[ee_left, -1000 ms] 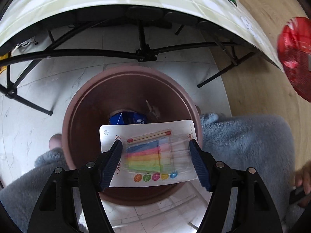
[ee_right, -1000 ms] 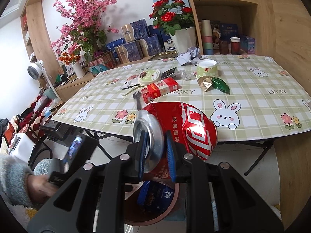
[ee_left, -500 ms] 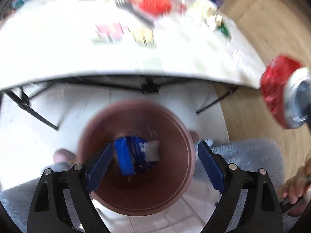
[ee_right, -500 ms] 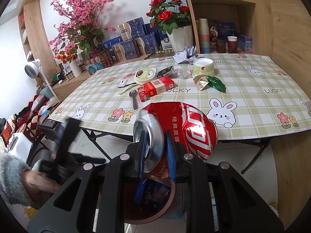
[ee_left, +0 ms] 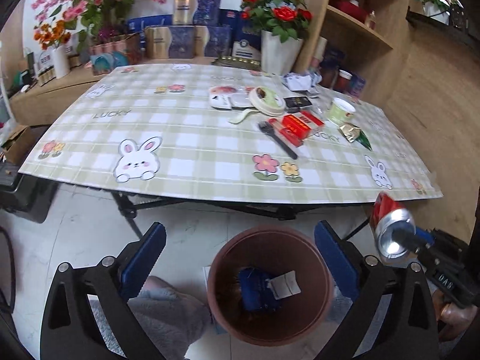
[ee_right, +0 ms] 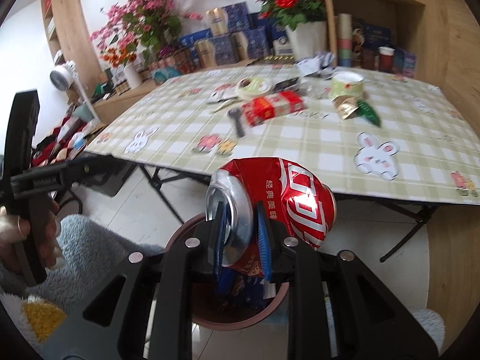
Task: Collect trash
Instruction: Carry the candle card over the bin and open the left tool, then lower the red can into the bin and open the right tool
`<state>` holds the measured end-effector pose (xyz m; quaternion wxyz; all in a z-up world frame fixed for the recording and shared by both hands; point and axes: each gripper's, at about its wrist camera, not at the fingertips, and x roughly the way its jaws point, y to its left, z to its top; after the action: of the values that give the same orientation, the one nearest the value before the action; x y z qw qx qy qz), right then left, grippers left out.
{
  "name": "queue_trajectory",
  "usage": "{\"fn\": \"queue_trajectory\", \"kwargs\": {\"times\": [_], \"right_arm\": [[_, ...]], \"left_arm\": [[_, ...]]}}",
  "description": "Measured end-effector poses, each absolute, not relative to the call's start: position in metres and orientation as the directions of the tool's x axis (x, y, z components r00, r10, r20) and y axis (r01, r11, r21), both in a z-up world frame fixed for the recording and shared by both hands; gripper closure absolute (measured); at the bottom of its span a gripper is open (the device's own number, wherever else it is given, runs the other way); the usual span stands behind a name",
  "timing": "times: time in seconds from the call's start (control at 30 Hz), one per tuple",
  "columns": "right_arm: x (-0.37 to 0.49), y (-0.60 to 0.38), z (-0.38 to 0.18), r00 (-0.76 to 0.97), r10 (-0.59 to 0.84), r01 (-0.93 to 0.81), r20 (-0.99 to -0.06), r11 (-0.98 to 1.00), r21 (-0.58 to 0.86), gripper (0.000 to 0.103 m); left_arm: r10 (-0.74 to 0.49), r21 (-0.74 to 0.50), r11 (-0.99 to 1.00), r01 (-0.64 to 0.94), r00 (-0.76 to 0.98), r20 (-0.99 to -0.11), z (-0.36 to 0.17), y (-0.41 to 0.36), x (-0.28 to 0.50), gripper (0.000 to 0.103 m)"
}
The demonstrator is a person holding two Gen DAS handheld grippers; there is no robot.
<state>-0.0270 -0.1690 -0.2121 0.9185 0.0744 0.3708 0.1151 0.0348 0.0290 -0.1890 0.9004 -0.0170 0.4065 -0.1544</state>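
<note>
My left gripper (ee_left: 240,237) hangs above the brown bin (ee_left: 264,229), its jaws opening wide with nothing between them. A blue pack (ee_left: 255,288) and a white card (ee_left: 285,283) lie inside the bin. My right gripper (ee_right: 240,216) is shut on the rim end of a crushed red can (ee_right: 294,198), held just over the bin (ee_right: 240,324). The left wrist view shows that can (ee_left: 390,228) at the bin's right. On the table lie a red box (ee_left: 300,124), a black fork (ee_left: 276,141), a paper lid (ee_left: 267,97), a green cup (ee_left: 342,111) and a gold-green wrapper (ee_left: 355,135).
The checked tablecloth (ee_left: 180,126) covers a folding table with black legs (ee_left: 132,213) just behind the bin. Grey fluffy sleeves or legs (ee_left: 162,312) flank the bin. A wooden shelf unit (ee_left: 360,30) stands right; flowers and boxes line the back.
The left gripper let the card of coloured sticks fall into the bin, opened wider, rose and tilted up toward the table. The right gripper carried the can lower, over the bin.
</note>
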Motion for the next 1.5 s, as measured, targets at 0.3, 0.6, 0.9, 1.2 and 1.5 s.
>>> {"fn": "queue_trajectory", "kwargs": {"times": [0.3, 0.6, 0.9, 1.2, 1.5], "right_arm": [[-0.010, -0.115, -0.258, 0.545, 0.342, -0.324, -0.766, 0.928, 0.184, 0.080], [0.023, -0.094, -0.334, 0.360, 0.302, -0.330, -0.883, 0.926, 0.182, 0.080], [0.030, -0.099, -0.375, 0.249, 0.282, -0.272, -0.927, 0.938, 0.212, 0.080], [0.034, -0.107, -0.360, 0.304, 0.276, -0.246, -0.912, 0.947, 0.205, 0.043], [0.022, -0.108, -0.292, 0.501, 0.242, -0.281, -0.831, 0.954, 0.109, 0.006]], "left_arm": [[-0.265, -0.178, 0.964, 0.199, 0.634, -0.727, -0.197, 0.053, 0.033, 0.006], [-0.246, -0.183, 0.969, 0.164, 0.640, -0.728, -0.203, 0.062, 0.036, 0.006], [-0.237, -0.189, 0.971, 0.143, 0.628, -0.741, -0.206, 0.059, 0.039, 0.006], [-0.237, -0.175, 0.971, 0.160, 0.630, -0.740, -0.206, 0.053, 0.037, 0.006], [-0.225, -0.188, 0.974, 0.128, 0.654, -0.722, -0.202, 0.062, 0.039, 0.006]]}}
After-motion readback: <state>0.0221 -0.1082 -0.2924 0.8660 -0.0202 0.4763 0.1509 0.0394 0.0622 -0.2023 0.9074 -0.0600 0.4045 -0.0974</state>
